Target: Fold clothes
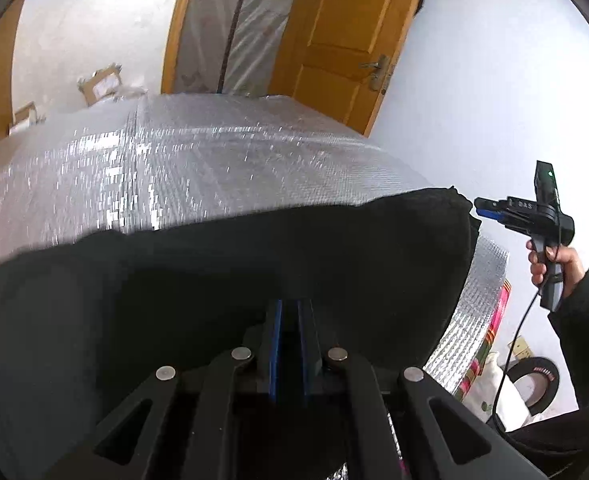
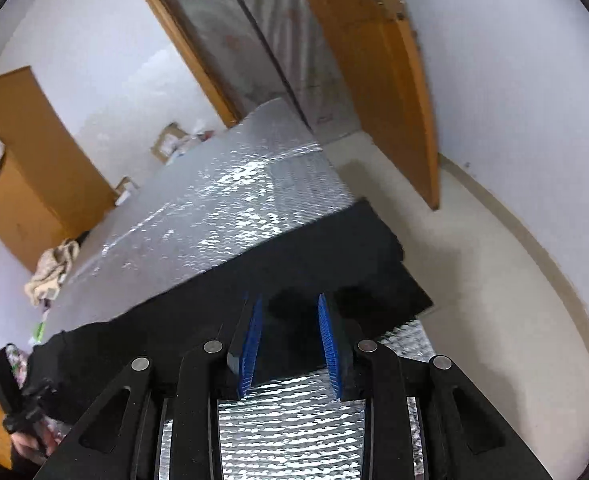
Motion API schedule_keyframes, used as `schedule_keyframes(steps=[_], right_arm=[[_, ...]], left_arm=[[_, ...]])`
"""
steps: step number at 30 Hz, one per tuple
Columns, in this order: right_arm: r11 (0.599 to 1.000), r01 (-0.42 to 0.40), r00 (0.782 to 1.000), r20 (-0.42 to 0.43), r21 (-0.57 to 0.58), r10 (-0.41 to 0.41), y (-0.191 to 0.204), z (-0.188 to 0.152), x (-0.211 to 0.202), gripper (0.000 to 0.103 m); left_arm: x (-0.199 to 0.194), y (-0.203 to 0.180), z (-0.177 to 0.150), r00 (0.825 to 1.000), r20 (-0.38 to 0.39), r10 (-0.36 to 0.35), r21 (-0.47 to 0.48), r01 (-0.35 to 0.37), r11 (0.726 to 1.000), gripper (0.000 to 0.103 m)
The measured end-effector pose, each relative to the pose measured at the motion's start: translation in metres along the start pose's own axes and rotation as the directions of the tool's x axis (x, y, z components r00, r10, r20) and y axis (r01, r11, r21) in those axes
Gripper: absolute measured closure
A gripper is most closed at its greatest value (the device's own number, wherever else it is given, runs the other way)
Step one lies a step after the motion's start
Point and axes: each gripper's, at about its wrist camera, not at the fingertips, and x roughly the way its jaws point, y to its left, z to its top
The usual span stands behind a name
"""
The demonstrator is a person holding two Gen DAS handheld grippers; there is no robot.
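1. A black garment [image 1: 254, 264] lies on a silver foil-covered surface [image 1: 182, 160]. In the left wrist view it fills the lower half of the frame; its far edge runs across the middle, with a corner at the centre right.
2. The left gripper [image 1: 290, 320] sits at the bottom centre of its own view. Its blue pads are nearly together, with dark cloth bunched round them, so it looks clamped on the garment.
3. The right gripper [image 2: 290, 320] stands at the bottom centre of its own view. Its jaws are apart and nothing is pressed between the blue pads [image 2: 252, 340]; the garment [image 2: 314, 264] and bare foil show through the gap.
4. In the left wrist view the right gripper [image 1: 490, 210] appears at the right edge, its tips just beside the garment's corner, and a hand [image 1: 550, 260] in a dark sleeve holds its grip.
5. A wooden door [image 1: 346, 36] stands at the top of the frame, behind the surface.
6. In the right wrist view a wooden cabinet [image 2: 26, 168] is at the left edge and a crumpled cloth [image 2: 54, 268] lies below it.
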Motion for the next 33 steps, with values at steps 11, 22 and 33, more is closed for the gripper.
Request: schedule_keyframes(steps=[11,22,33], right_arm=[[0.905,-0.064,0.995,0.048,-0.421,0.092,0.064,0.018,0.002,0.072],[0.674,-0.230,0.969,-0.231,-0.702,0.089,0.092,0.003,0.064,0.072],[0.613,-0.322,0.936,-0.340,-0.722,0.092,0.086,0.012,0.081,0.071]], left_arm=[[0.049,-0.057,0.068,0.991,-0.085,-0.099,0.241,0.117,0.964,0.077],[0.132,-0.098,0.090,0.966,-0.226,-0.127,0.326,0.198,0.925,0.071],[0.149,-0.103,0.087,0.960,-0.256,-0.110,0.361,0.201,0.911,0.071]])
